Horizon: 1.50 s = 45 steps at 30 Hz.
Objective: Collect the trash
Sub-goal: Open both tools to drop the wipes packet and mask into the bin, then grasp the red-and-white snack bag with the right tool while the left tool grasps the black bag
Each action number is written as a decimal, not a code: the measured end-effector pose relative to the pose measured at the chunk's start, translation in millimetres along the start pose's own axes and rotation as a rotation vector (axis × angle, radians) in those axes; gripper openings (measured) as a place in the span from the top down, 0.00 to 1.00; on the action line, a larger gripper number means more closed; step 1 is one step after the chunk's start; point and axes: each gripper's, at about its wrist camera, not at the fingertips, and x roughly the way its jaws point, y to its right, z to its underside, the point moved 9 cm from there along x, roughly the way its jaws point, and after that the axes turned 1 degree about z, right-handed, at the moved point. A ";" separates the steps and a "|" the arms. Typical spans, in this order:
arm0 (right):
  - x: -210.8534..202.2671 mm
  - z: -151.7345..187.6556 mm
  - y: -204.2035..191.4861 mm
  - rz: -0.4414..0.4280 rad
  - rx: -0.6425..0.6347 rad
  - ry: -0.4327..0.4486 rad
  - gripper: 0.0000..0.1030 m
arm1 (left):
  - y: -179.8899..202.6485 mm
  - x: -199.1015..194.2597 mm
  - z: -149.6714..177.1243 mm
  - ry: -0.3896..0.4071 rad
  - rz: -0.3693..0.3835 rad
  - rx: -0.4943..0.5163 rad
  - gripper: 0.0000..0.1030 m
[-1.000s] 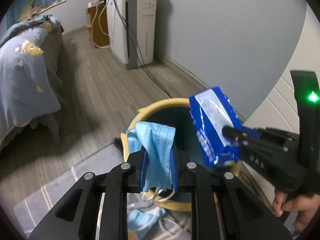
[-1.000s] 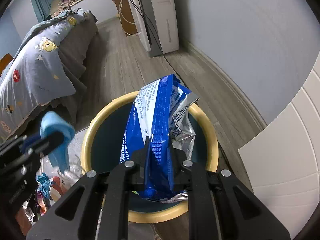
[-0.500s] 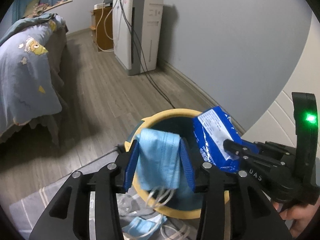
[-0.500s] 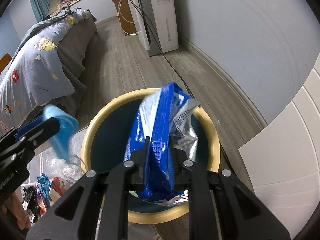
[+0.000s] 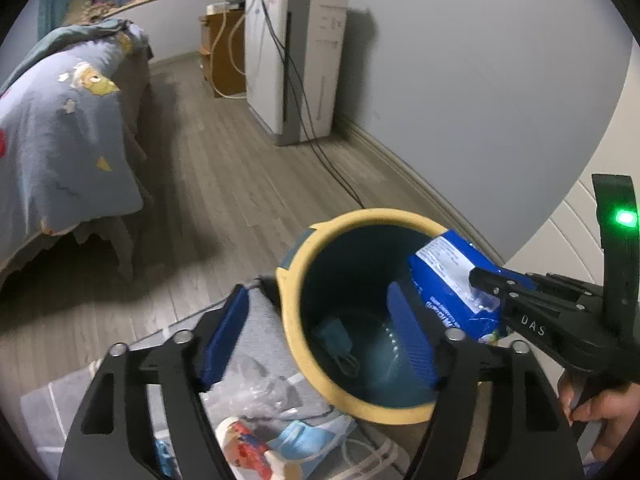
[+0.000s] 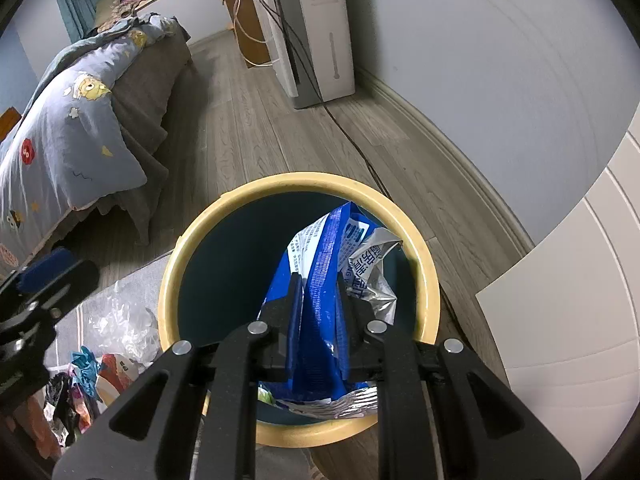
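Left gripper (image 5: 320, 340): opening, empty; mask (image 5: 334, 334), probably, has dropped into bin (image 5: 320, 368) ahead.
Right gripper (image 6: 318, 300): loosening around blue wrapper (image 6: 324, 276) over bin.

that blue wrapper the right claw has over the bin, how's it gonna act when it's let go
The blue wrapper looks thin and crumpled, with torn silver foil, so probably floppy and very light. It seems empty, so it may flutter rather than drop straight. The right claw is opening above the bin, so it likely lands inside.
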 end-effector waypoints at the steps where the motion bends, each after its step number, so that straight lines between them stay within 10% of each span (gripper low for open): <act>1: -0.1 -0.4 -0.7 -0.002 -0.004 0.001 0.61 | -4.2 -2.7 1.7 0.006 -0.012 0.002 0.24; 3: -3.9 -1.9 -2.5 -0.001 -0.010 0.020 0.40 | -10.5 -5.0 4.1 0.002 -0.033 0.004 0.22; 12: -23.6 -10.0 -2.7 0.015 -0.025 0.065 0.06 | -48.7 -31.4 7.1 0.039 -0.133 -0.071 0.09; 24: -70.7 -20.2 -45.2 0.004 -0.057 0.126 0.06 | -77.5 -91.3 24.4 0.059 -0.182 -0.086 0.07; 33: -94.0 8.2 -123.5 0.048 -0.427 0.123 0.06 | -122.7 -153.3 67.9 0.074 -0.241 -0.100 0.06; 45: -89.3 27.5 -163.4 -0.062 -0.374 0.069 0.06 | -187.8 -184.2 137.6 0.041 -0.295 -0.238 0.06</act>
